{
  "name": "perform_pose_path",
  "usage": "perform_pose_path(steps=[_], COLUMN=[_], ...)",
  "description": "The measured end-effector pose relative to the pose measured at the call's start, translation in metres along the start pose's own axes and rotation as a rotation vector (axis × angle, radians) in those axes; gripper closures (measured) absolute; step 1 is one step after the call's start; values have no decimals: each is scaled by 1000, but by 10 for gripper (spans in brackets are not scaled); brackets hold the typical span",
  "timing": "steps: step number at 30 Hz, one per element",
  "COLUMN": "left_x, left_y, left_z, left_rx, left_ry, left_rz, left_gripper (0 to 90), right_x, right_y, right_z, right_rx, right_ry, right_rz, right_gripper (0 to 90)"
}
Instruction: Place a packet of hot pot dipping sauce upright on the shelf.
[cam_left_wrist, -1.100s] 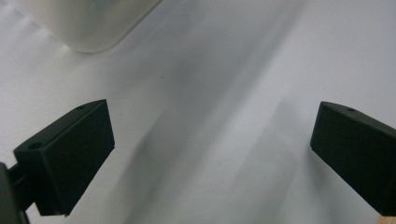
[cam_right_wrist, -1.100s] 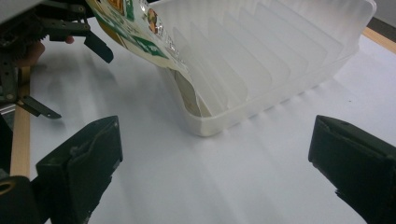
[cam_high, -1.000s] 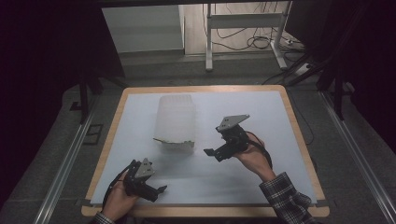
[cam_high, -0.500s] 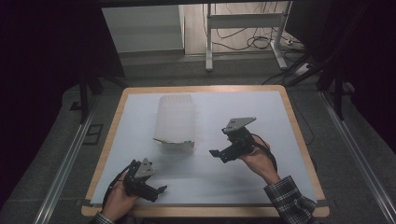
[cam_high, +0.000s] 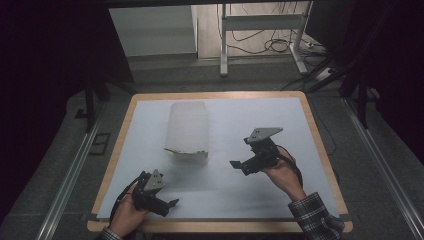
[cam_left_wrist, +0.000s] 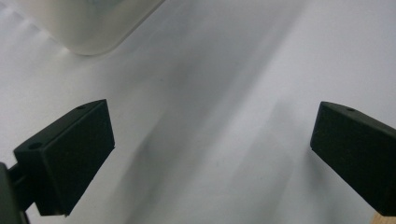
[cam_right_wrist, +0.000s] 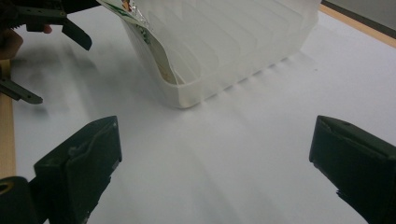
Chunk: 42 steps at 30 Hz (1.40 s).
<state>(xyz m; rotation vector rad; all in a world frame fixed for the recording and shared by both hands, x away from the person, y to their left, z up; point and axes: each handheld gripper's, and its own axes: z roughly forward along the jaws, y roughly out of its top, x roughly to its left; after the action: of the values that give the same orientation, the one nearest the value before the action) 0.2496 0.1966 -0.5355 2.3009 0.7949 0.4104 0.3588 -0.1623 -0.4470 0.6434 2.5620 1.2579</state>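
High view: a translucent white ribbed container lies at table centre; the left gripper sits at 7 o'clock, the right gripper at 4.

Left gripper view: jaws wide apart, empty; container corner at 11.

Right gripper view: jaws wide, empty; a printed wrapper, perhaps foil, writing unreadable, inside the container.

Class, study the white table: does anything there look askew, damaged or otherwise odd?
Yes. The translucent plastic container has a printed foil lid peeled partly back and hanging loose at the end facing the person. Nothing looks spilled.
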Motion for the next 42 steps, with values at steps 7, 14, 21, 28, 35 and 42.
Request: perform_pose_path(steps=[7, 14, 21, 28, 35, 42], left_x=[0, 0, 0, 0, 0, 1], left_y=[0, 0, 0, 0, 0, 0], left_z=[0, 0, 0, 0, 0, 0], left_rx=[0, -1, 2, 0, -3, -5], left_ry=[-2, -3, -12, -13, -14, -13], left_rz=[-1, -1, 2, 2, -1, -3], left_gripper=[0, 0, 0, 0, 0, 0], right_x=[-1, -1, 0, 2, 3, 3], right_y=[-6, -14, -25, -34, -42, -53], right_z=[-6, -11, -16, -17, -24, -36], right_rx=[2, 20, 32, 46, 39, 43], right_ry=[-8, -6, -11, -25, -50, -89], right_rz=[25, 45, 68, 70, 86, 90], right_gripper=[20, 20, 17, 0, 0, 0])
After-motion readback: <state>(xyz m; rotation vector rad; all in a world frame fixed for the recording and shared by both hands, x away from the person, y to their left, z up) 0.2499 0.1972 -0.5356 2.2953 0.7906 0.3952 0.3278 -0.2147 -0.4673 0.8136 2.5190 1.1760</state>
